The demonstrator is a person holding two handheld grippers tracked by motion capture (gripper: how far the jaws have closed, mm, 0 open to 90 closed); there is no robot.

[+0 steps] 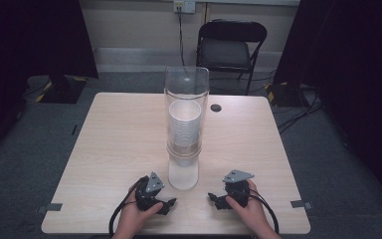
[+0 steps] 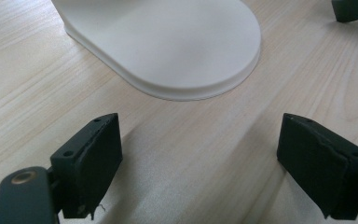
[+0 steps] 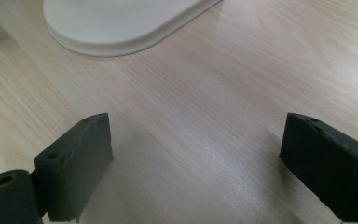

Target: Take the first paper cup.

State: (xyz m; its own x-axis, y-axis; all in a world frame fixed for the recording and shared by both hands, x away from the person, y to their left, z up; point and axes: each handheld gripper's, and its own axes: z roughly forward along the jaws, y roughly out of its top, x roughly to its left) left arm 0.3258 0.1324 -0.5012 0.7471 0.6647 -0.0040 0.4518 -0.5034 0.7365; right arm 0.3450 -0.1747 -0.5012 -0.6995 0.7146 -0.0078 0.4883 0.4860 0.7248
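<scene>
A tall clear tube dispenser [image 1: 185, 99] stands on the table's middle, holding a stack of white paper cups [image 1: 184, 127] over a white base [image 1: 183, 172]. My left gripper [image 1: 170, 203] rests on the table just left of that base, open, with nothing between its jaws. In the left gripper view the white base [image 2: 168, 42] lies right ahead of the black pads [image 2: 91, 161]. My right gripper [image 1: 213, 199] sits to the right of the base, open and empty too. The right gripper view shows the base's edge [image 3: 116, 23] at the upper left.
The light wooden table [image 1: 124, 144] has a small black round grommet [image 1: 216, 107] behind the dispenser. A black folding chair [image 1: 230, 45] stands beyond the far edge. Tape marks [image 1: 49, 207] sit near the front corners. Dark curtains hang at both sides.
</scene>
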